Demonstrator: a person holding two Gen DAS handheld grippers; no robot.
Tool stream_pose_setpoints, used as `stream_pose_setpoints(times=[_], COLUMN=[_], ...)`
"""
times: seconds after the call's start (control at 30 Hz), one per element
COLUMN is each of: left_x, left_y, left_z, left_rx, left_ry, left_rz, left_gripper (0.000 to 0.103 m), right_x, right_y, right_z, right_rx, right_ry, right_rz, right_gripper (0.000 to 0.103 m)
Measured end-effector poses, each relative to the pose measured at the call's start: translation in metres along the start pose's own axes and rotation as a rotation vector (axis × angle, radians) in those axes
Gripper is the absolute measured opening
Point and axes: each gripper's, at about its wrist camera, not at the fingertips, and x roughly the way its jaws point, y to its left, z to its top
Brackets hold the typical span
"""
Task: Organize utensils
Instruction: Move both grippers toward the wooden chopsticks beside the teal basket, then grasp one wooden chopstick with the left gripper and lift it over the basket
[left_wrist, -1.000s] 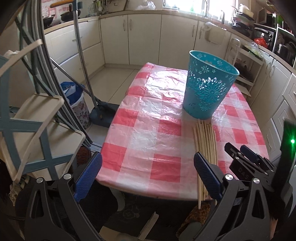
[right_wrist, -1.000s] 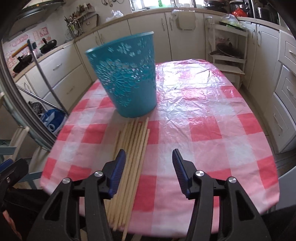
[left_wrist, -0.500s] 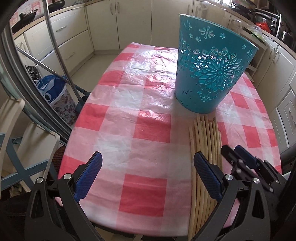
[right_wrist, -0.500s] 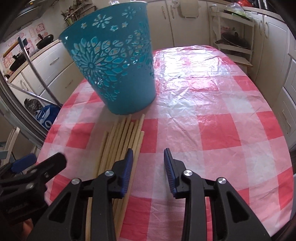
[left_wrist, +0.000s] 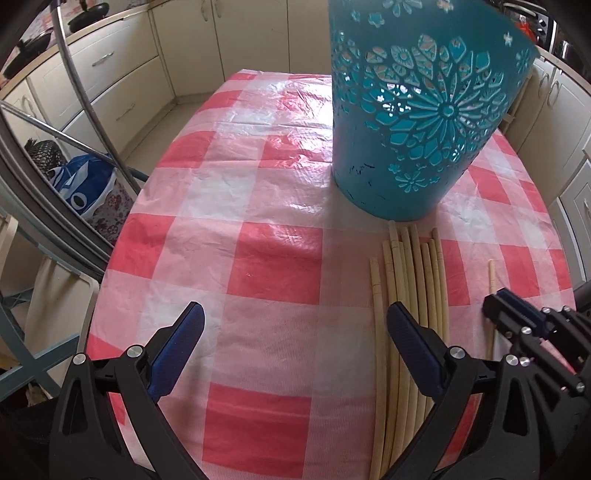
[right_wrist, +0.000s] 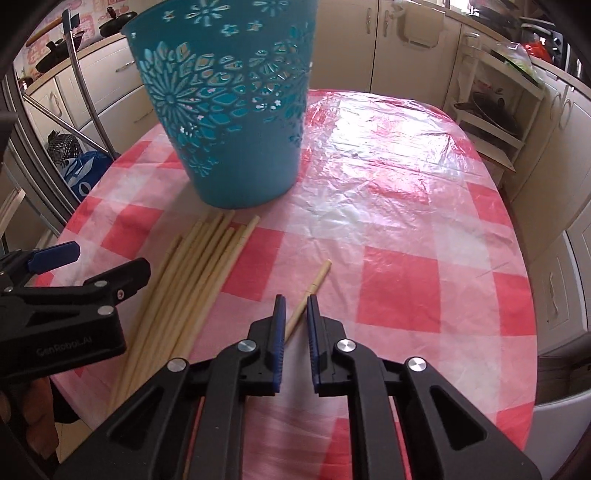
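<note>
Checked red-and-white tablecloth (right_wrist: 406, 229) carried the teal basket (right_wrist: 229, 110); just in front of it lay the chopstick bundle (right_wrist: 199, 273). Your right gripper (right_wrist: 295, 314) was closing around one stray chopstick (right_wrist: 314, 284) beside that bundle. Your left gripper (left_wrist: 295, 332) gaped wide, holding nothing.

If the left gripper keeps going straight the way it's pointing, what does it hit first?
Probably the red-and-white checked plastic tablecloth: the left gripper points steeply down at bare cloth, its jaws wide open. The pale wooden chopsticks lie just right of that line.
</note>
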Motion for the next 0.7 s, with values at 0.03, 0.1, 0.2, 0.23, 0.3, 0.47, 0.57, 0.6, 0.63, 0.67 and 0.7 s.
stream_pose_setpoints(times=[0.03, 0.1, 0.2, 0.23, 0.3, 0.47, 0.57, 0.6, 0.63, 0.67, 0.7], left_x=[0.002, 0.007, 0.011, 0.01, 0.011, 0.008, 0.005, 0.003, 0.002, 0.001, 0.0], left_y=[-0.002, -0.006, -0.009, -0.01, -0.007, -0.006, -0.014, -0.017, -0.021, -0.024, -0.027], left_z=[0.0, 0.001, 0.0, 0.001, 0.001, 0.004, 0.005, 0.005, 0.004, 0.003, 0.001], left_rx=[0.006, 0.02, 0.031, 0.037, 0.044, 0.066, 0.115, 0.13, 0.146, 0.16, 0.173], left_ry=[0.003, 0.012, 0.01, 0.008, 0.006, -0.008, -0.015, -0.014, -0.011, -0.011, -0.011], left_rz=[0.005, 0.014, 0.021, 0.021, 0.02, -0.024, -0.065, -0.08, -0.088, -0.098, -0.1], left_gripper=[0.095, 0.095, 0.095, 0.095, 0.094, 0.068, 0.041, 0.035, 0.027, 0.02, 0.015], right_x=[-0.001, 0.0, 0.0, 0.0, 0.0, -0.001, -0.002, -0.002, -0.002, -0.002, -0.003], right_y=[-0.004, -0.006, -0.006, -0.006, -0.004, -0.006, -0.006, -0.008, -0.008, -0.008, -0.006], right_z=[-0.002, -0.002, -0.003, -0.003, -0.003, -0.005, -0.008, -0.008, -0.008, -0.007, -0.007], right_rx=[0.008, 0.023, 0.027, 0.023, 0.021, 0.041, 0.051, 0.062, 0.071, 0.066, 0.053], right_ry=[-0.001, -0.008, -0.018, -0.02, -0.021, -0.025, -0.022, -0.016, -0.009, -0.001, 0.003], right_rz=[0.012, 0.026, 0.044, 0.048, 0.055, 0.067, 0.087, 0.086, 0.084, 0.084, 0.075], right_gripper=[0.012, 0.012, 0.017, 0.017, 0.017, 0.017, 0.016, 0.017, 0.017, 0.017, 0.017])
